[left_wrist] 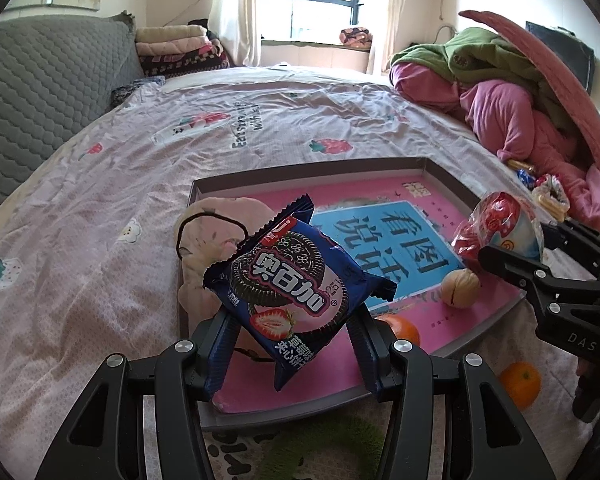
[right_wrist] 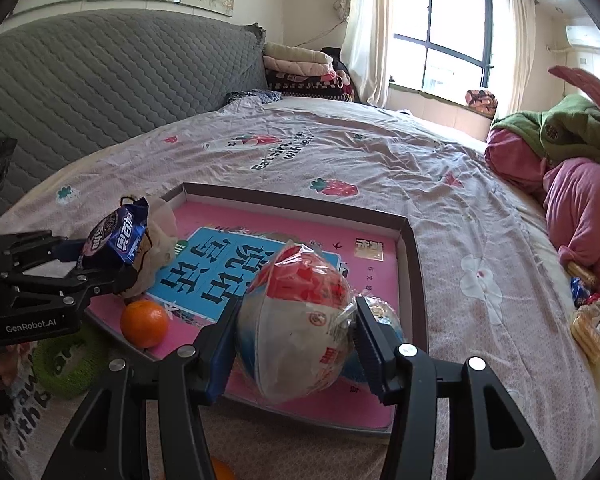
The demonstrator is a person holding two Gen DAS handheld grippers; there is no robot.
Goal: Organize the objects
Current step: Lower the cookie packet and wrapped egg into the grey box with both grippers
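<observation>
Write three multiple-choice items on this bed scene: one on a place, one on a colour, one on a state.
1. Where is the walnut?
A. in the tray
B. on the pillow
C. on the windowsill

2. What colour is the cookie packet?
A. yellow
B. dark blue
C. white

3. What is the left hand-held gripper doing?
A. hanging empty
B. gripping an orange
C. gripping the cookie packet

Answers: 1 A, it lies on the tray's pink floor; 2 B, its wrapper is dark blue; 3 C, both fingers press the packet's sides.

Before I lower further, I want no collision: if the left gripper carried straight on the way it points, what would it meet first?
Probably the pink tray floor: the left gripper, shut on the cookie packet, points down into the tray, though the packet hides the exact spot.
</observation>
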